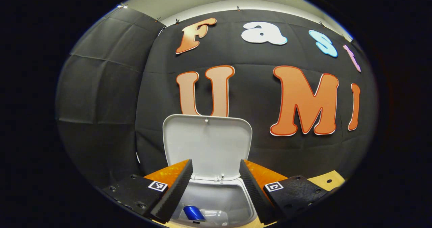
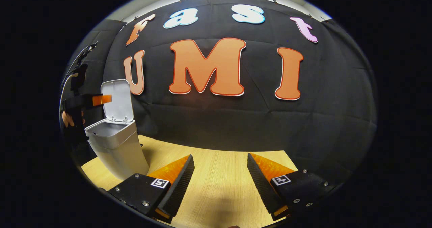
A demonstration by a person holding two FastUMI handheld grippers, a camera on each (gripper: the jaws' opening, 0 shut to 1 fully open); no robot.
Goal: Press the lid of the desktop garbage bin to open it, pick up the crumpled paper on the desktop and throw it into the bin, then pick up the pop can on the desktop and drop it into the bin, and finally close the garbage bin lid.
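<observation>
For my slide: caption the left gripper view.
Open left gripper above white plastic bin, lid up, blue can inside.

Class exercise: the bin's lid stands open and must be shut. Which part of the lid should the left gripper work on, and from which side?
Probably the lid's free top edge, from the wall side behind it. It stands upright, hinged at the back rim of the bin, so drawing that edge forward and down should swing it shut. The left gripper, open above the bin, needs no pinch.

Bin open, can's in

White garbage bin [image 1: 216, 197] on the desk, lid [image 1: 207, 143] flipped upright; blue pop can [image 1: 193, 212] lies inside.
</observation>
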